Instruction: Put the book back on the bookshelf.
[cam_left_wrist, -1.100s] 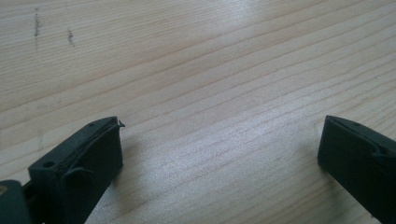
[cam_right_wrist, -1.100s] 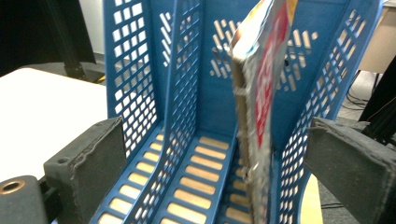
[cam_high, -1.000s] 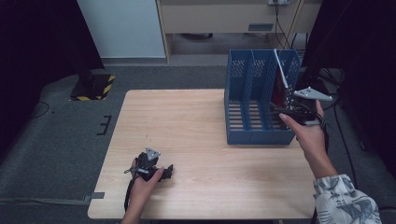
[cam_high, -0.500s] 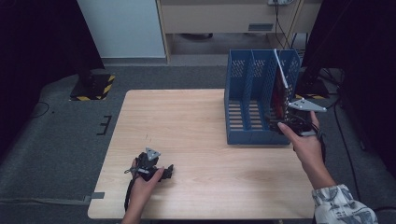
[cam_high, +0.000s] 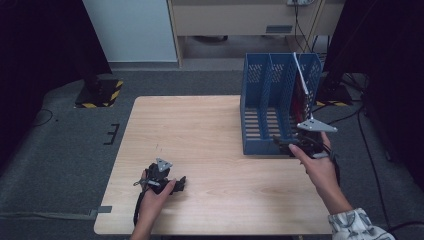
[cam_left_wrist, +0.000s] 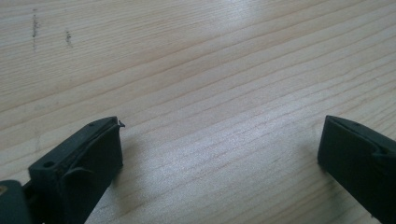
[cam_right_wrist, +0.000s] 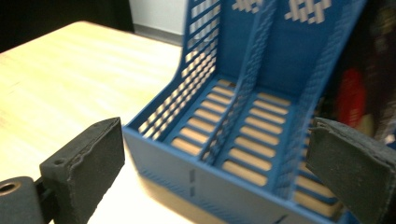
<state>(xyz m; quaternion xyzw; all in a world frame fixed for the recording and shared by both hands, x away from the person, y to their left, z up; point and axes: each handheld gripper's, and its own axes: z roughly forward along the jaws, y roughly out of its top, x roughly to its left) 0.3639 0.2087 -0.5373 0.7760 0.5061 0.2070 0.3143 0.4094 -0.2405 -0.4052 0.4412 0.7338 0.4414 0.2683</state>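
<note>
A blue three-slot file rack (cam_high: 260, 107) stands on the right side of the wooden table (cam_high: 200, 130). A red and dark book (cam_high: 301, 92) stands upright in its rightmost slot; the other two slots hold nothing. My right gripper (cam_high: 286, 146) hovers at the rack's front right corner, jaws wide open and empty. In the right gripper view the rack (cam_right_wrist: 243, 116) lies between and beyond the open gripper (cam_right_wrist: 215, 158), with the red book (cam_right_wrist: 351, 95) blurred at the right. My left gripper (cam_high: 176, 184) rests on the table near the front left, open (cam_left_wrist: 219, 154) over bare wood.
The table's front edge (cam_high: 210, 233) is close to both hands. Grey carpet surrounds the table. A black stand with a yellow-striped base (cam_high: 100, 92) sits at the back left, and cables (cam_high: 350, 115) trail on the floor right of the rack.
My right gripper has drawn back from the rack's right slot toward the person and dropped lower, down to the rack's front. The left gripper has stayed put.
</note>
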